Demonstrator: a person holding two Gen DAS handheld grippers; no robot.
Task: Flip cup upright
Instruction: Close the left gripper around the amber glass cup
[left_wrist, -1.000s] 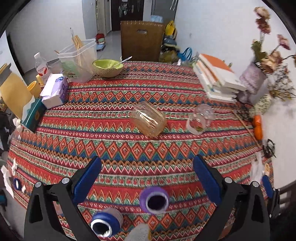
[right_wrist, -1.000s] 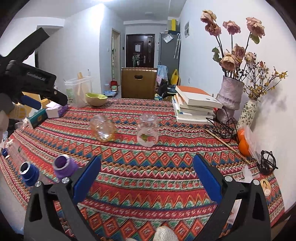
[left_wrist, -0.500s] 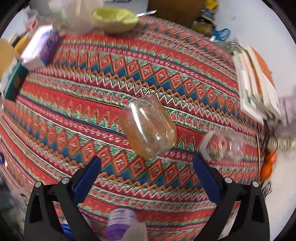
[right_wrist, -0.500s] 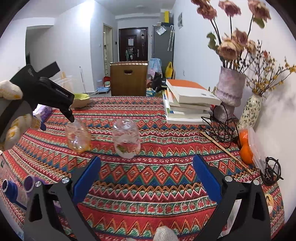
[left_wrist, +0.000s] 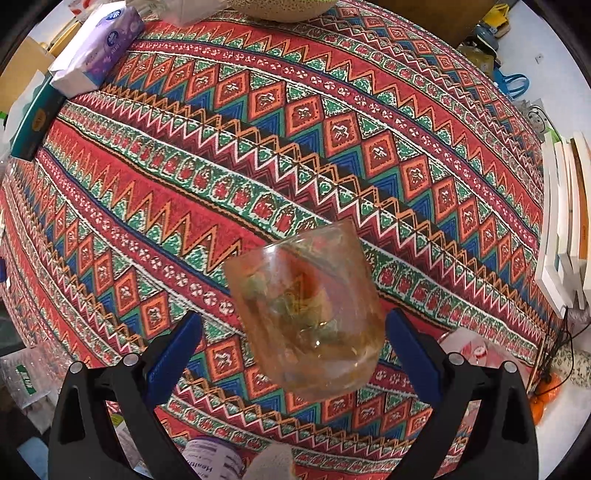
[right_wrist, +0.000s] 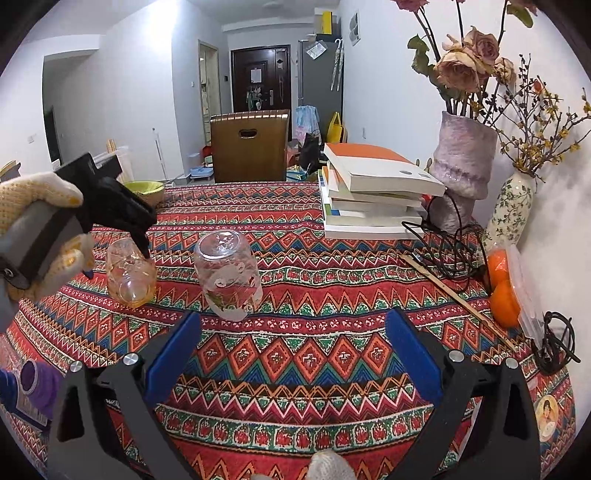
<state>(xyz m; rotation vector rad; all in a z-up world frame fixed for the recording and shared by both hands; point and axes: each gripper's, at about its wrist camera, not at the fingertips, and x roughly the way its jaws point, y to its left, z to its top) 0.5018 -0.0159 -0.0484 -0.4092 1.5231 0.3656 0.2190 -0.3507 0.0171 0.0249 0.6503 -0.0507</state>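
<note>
An amber glass cup (left_wrist: 306, 317) stands upside down on the patterned tablecloth (left_wrist: 258, 147). My left gripper (left_wrist: 293, 334) is open, tilted down over it, with the blue fingers (left_wrist: 173, 347) on either side of the cup and apart from it. The right wrist view shows the same amber cup (right_wrist: 131, 273) under the left gripper (right_wrist: 144, 243). A clear glass cup with a red print (right_wrist: 229, 275) stands upside down beside it. My right gripper (right_wrist: 293, 354) is open and empty, low over the cloth in front of the clear cup.
A stack of books (right_wrist: 369, 192), two vases (right_wrist: 465, 170), cables (right_wrist: 450, 243), oranges (right_wrist: 504, 295) and a wooden stick (right_wrist: 458, 299) fill the right side. Purple bottles (right_wrist: 35, 384) stand at the near left. A tissue pack (left_wrist: 96, 51) and green bowl (right_wrist: 144, 188) sit far left.
My left gripper has moved forward and tilted down over the amber cup, which now lies between its fingers. My right gripper has moved closer to the clear cup.
</note>
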